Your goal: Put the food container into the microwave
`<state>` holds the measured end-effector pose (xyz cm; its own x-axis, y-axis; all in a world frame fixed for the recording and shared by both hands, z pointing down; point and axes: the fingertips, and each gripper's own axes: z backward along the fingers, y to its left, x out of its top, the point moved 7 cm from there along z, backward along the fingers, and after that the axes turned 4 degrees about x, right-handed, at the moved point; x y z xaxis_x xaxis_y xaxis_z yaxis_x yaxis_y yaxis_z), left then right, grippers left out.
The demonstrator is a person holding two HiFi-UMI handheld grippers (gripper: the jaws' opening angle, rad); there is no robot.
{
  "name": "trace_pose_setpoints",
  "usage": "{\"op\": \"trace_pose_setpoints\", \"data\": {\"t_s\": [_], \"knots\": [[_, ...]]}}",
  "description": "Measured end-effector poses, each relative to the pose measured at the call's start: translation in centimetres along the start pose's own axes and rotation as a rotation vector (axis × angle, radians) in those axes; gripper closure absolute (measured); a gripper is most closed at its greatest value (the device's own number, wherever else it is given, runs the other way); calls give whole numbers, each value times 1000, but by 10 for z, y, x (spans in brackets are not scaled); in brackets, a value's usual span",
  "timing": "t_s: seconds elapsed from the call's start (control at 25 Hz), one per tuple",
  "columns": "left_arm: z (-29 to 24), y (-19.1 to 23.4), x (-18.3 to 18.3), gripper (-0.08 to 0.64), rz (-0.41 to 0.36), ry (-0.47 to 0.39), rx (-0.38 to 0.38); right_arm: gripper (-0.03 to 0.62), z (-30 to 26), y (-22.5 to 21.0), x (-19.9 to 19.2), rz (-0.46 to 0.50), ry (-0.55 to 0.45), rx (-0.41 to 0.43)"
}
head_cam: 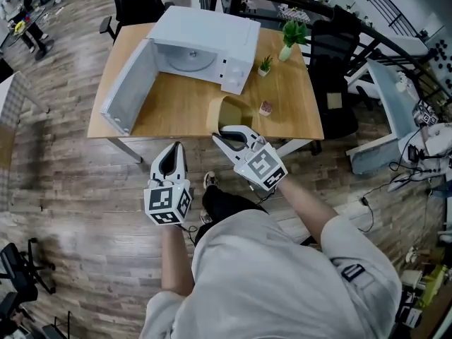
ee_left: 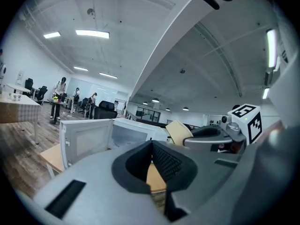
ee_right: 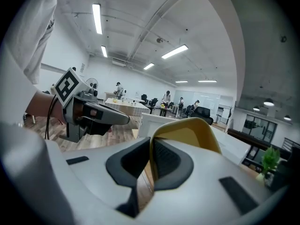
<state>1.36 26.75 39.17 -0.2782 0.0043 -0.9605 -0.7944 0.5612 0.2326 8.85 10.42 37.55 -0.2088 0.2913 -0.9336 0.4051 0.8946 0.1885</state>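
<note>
Past the person's pale shirt [head_cam: 282, 274], the wooden table [head_cam: 183, 108] bears a white boxy microwave [head_cam: 205, 44], its door swung wide, apparently for loading. The right gripper [head_cam: 224, 140] pinches the yellowish thin-walled food container [head_cam: 229, 113] by its rim near the table's front edge. The left gripper [head_cam: 171, 157] has its jaws pressed together, empty.

1. I read this as an open-plan office: black swivel chairs [head_cam: 134, 2] beside a wooden table [head_cam: 191, 108], on a plank floor [head_cam: 70, 189].
2. Long strip lights [ee_left: 92, 33] hang under a bare concrete ceiling [ee_right: 197, 27].
3. People [ee_right: 166, 97] stand at far desks [ee_right: 124, 106].
</note>
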Motion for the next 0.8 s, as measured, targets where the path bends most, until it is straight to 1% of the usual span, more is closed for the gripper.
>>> {"op": "trace_pose_setpoints", "data": {"t_s": [0.08,0.16,0.32,0.56,0.64,0.72,0.8], "knots": [[-12,7,3,548,6,7,-4,571,-12,-9,-5,-3,5,17],[-26,11,5,548,3,22,-25,571,-22,-20,-10,-8,16,35],[-52,23,10,548,-65,71,-54,571,-45,-38,-17,-21,30,70],[-92,45,10,548,-121,141,-62,571,-75,-61,-28,-37,57,128],[-107,49,9,548,-153,164,-71,571,-86,-70,-32,-44,65,145],[-120,51,6,548,-195,200,-108,571,-96,-79,-38,-54,77,174],[-133,52,2,548,-258,248,-154,571,-107,-85,-44,-57,95,230]]}}
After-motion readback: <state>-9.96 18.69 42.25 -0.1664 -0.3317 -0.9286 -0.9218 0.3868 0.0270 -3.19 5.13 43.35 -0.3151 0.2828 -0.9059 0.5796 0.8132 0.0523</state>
